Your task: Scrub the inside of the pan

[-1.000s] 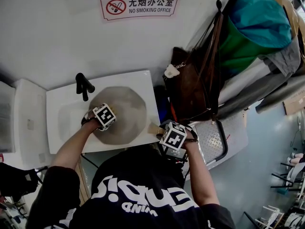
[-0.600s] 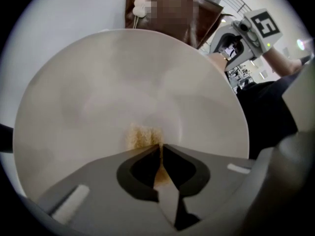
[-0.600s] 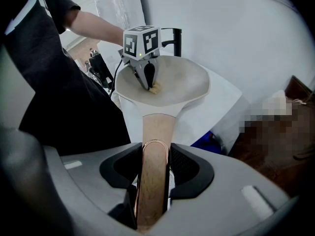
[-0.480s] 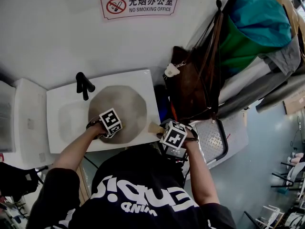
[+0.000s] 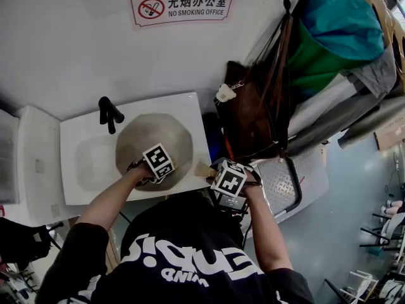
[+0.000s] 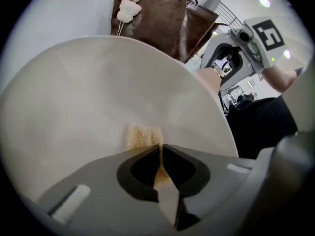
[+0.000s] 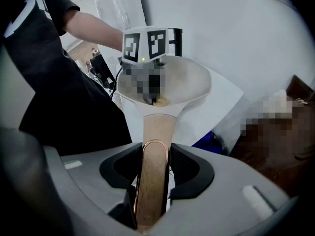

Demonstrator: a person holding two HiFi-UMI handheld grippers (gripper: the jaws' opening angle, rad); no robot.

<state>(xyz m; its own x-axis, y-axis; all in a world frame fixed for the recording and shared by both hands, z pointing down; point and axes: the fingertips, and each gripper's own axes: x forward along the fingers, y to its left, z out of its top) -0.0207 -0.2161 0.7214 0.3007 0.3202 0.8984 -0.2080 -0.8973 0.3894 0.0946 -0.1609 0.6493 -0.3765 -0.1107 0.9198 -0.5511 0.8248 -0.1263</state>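
We clamp our right gripper's (image 7: 156,166) jaws on the handle (image 7: 155,132), at the pan's (image 5: 155,135) 4 o'clock. Our left gripper's (image 6: 160,149) jaws pinch a tan sponge (image 6: 142,136) against the pan's inside, near its 6 o'clock rim, over the white counter (image 5: 82,138).

Pan (image 5: 152,135) on table (image 5: 76,132), left tongs (image 6: 161,149) with sponge (image 6: 142,136) inside it, right tongs (image 7: 155,154) on its handle (image 7: 158,127) at right (bag (image 5: 253,119) beyond), sign (image 5: 182,6) on wall (image 5: 76,43) behind
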